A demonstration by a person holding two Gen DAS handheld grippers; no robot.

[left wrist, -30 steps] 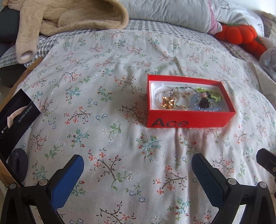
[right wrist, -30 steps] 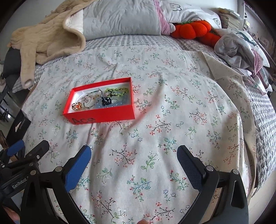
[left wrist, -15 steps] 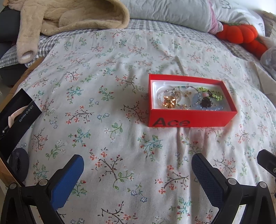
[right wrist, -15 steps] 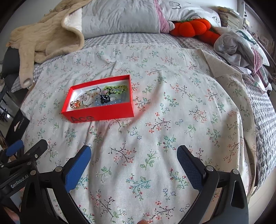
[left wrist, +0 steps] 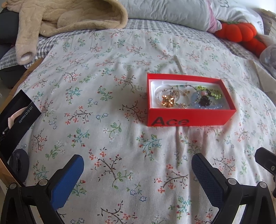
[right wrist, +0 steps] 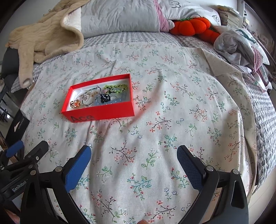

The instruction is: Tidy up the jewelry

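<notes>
A red box (left wrist: 189, 118) marked "Ace" lies on the floral bedspread; it also shows in the right wrist view (right wrist: 103, 113). Inside lie tangled jewelry pieces: a gold flower piece (left wrist: 168, 102), a black flower piece (left wrist: 204, 101), a green beaded string (left wrist: 209, 91) and thin beaded bracelets (left wrist: 179, 91). My left gripper (left wrist: 137, 172) is open and empty, low over the bedspread, nearer than the box. My right gripper (right wrist: 133, 162) is open and empty, nearer than the box and to its right. The left gripper's body (right wrist: 22, 163) shows at the right wrist view's lower left.
A black "iQOO" box (left wrist: 15, 118) stands at the bed's left edge. A beige fleece garment (left wrist: 65, 17), a grey pillow (left wrist: 169, 12) and orange pumpkin plushes (left wrist: 241, 34) lie at the head. Crumpled clothes (right wrist: 241, 44) lie at the right.
Both grippers have eased slightly back and down, so the red box sits a little lower in both views. Both stay open and empty.
</notes>
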